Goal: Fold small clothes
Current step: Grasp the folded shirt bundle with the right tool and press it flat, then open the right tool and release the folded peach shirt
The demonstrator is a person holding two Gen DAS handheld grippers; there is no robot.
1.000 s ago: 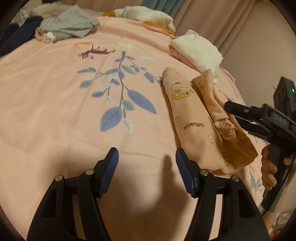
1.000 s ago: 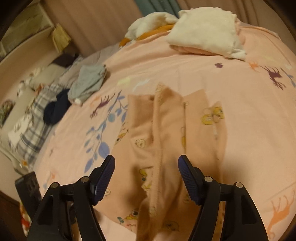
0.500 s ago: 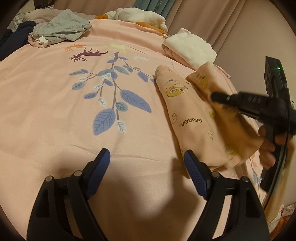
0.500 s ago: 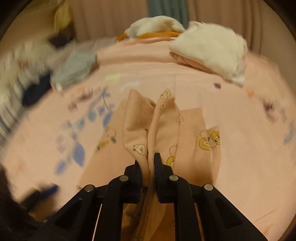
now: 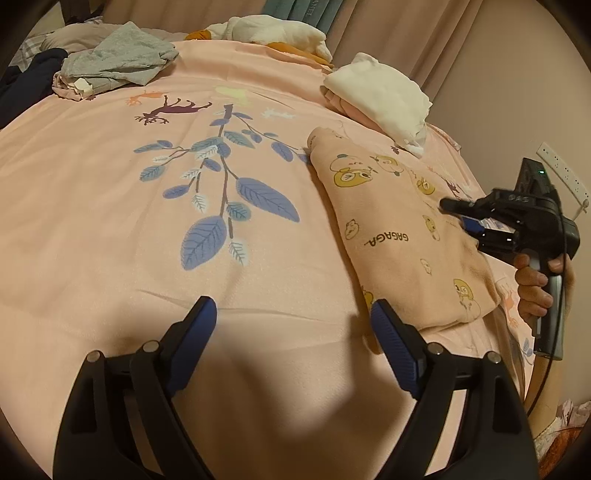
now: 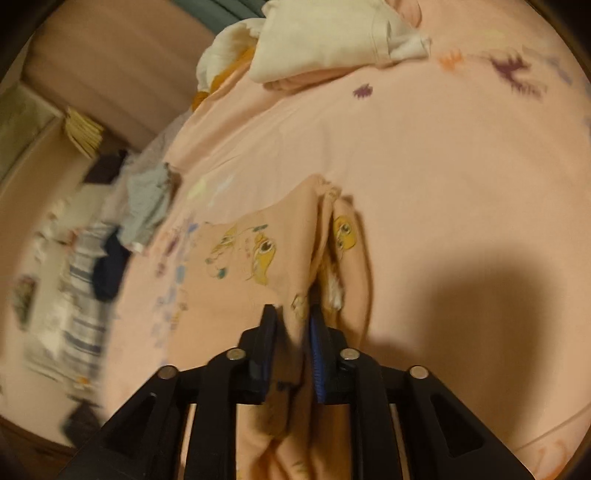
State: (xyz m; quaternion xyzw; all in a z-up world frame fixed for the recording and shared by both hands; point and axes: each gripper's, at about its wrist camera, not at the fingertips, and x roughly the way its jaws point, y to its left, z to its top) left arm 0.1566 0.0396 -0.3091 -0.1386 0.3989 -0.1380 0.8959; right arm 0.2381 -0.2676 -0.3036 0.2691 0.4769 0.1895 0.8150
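Observation:
A small peach garment with yellow cartoon prints (image 5: 399, 229) lies folded lengthwise on the pink bedspread (image 5: 110, 229), right of the leaf print. My left gripper (image 5: 293, 325) is open and empty, low over the bedspread just left of the garment's near end. My right gripper (image 6: 293, 328) is nearly shut with a fold of the same garment (image 6: 266, 251) between its pads. It also shows in the left wrist view (image 5: 469, 221), at the garment's right edge.
A folded white and pink stack (image 5: 380, 96) lies beyond the garment. A grey crumpled garment (image 5: 118, 62) and dark clothes (image 5: 26, 85) lie far left. White and orange clothes (image 5: 273, 33) sit by the curtain. A power strip (image 5: 561, 173) hangs on the right wall.
My right gripper closed on the garment's raised flap and carried it over, so the garment now lies flatter and folded. My left gripper stayed open and drew back slightly.

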